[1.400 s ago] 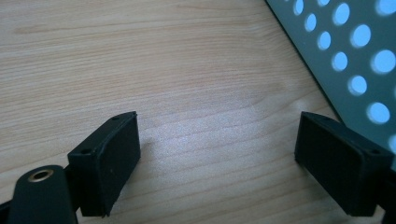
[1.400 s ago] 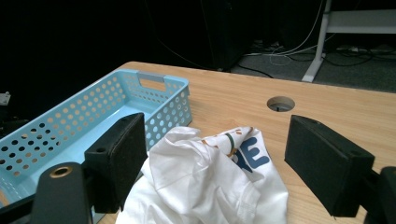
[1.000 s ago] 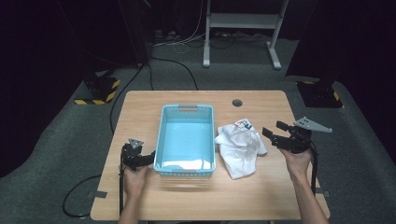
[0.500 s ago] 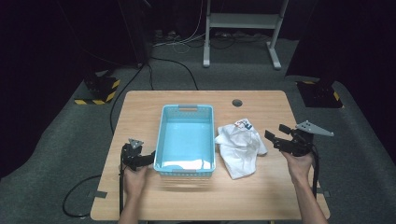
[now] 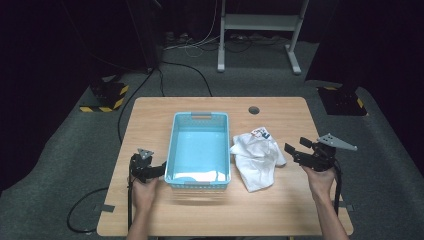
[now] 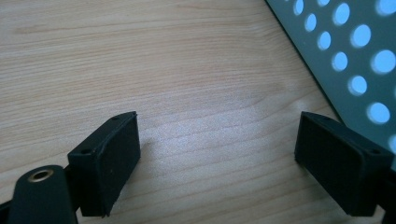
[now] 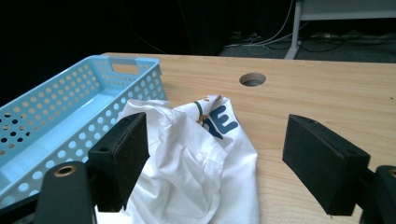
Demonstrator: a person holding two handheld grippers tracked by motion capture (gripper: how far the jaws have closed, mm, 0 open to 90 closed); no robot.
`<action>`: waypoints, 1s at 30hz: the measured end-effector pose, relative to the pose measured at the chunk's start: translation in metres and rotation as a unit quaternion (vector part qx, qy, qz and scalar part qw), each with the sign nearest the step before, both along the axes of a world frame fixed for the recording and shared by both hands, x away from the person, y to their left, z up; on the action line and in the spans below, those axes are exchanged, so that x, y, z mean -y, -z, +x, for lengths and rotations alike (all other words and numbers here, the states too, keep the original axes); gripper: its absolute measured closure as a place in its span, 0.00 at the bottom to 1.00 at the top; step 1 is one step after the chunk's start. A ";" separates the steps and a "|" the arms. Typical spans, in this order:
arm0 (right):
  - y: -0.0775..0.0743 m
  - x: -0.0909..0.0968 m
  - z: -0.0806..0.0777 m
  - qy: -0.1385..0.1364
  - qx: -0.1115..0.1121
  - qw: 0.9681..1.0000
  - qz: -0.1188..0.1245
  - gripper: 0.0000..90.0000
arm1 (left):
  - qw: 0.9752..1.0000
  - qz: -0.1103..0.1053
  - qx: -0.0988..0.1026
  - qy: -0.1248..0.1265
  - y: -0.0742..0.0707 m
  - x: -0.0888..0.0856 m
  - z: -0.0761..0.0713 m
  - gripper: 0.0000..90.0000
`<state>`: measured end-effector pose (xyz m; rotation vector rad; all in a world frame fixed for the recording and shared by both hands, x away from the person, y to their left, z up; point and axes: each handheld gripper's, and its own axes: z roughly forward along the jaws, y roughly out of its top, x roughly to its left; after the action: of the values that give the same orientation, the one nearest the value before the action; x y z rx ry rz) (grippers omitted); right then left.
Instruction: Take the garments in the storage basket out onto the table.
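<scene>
In the high view, at the bottom edge of the frame, two forearms coming up onto the wooden table (image 5: 280, 210). At lower left, the left gripper (image 5: 159, 170) held low over the wood, just beside the near left corner of the light blue basket (image 5: 172, 150). Jaws wide apart and empty in the left gripper view, with only bare wood grain between the two black pads (image 6: 107, 156), and the perforated basket wall filling the upper right corner of that frame.

At lower right of the high view, the right gripper (image 5: 295, 153), held above the table, pointing toward the frame's left, with a grey three-cornered plate on top. Jaws spread wide too, gripping nothing. In the right gripper view, the crumpled white cloth (image 7: 196, 168) lying low in the centre of the frame, below and between the two pads, not pressed by them.

A little farther up, in the middle of the high view, the same white cloth (image 5: 257, 160) lying on the table, right of the basket and touching or almost touching its right wall. Blue and red print visible on its far edge.

Farther again, a small round hole (image 5: 254, 110) in the tabletop, near the far edge. Beyond the table, at the top of the frame, dark grey carpet, cables, and a white metal stand (image 5: 260, 22).
</scene>
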<state>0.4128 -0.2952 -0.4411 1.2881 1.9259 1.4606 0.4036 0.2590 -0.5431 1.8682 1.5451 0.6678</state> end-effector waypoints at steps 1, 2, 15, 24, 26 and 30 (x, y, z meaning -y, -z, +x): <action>0.000 0.000 0.000 0.000 0.000 1.000 0.001 0.25 | 1.000 0.000 0.000 0.000 0.000 0.000 0.000 0.16; 0.001 0.000 -0.001 0.000 0.001 1.000 0.003 0.25 | 1.000 0.000 0.000 0.000 0.000 0.000 0.000 0.16; 0.010 0.002 -0.003 0.002 -0.006 1.000 0.004 0.25 | 1.000 0.000 0.000 0.000 0.000 0.000 0.000 0.16; 0.016 0.001 -0.004 0.007 -0.013 1.000 0.000 0.25 | 1.000 0.000 0.000 0.000 0.000 0.000 0.000 0.16; 0.018 0.001 -0.004 0.006 -0.016 1.000 0.001 0.25 | 1.000 0.000 0.000 0.000 0.000 0.000 0.000 0.16; 0.022 0.001 -0.004 0.006 -0.020 1.000 -0.001 0.25 | 1.000 0.000 0.000 0.000 0.000 0.000 0.000 0.16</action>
<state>0.4088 -0.2966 -0.4629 1.3348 1.9405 1.4362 0.4036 0.2590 -0.5431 1.8684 1.5453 0.6679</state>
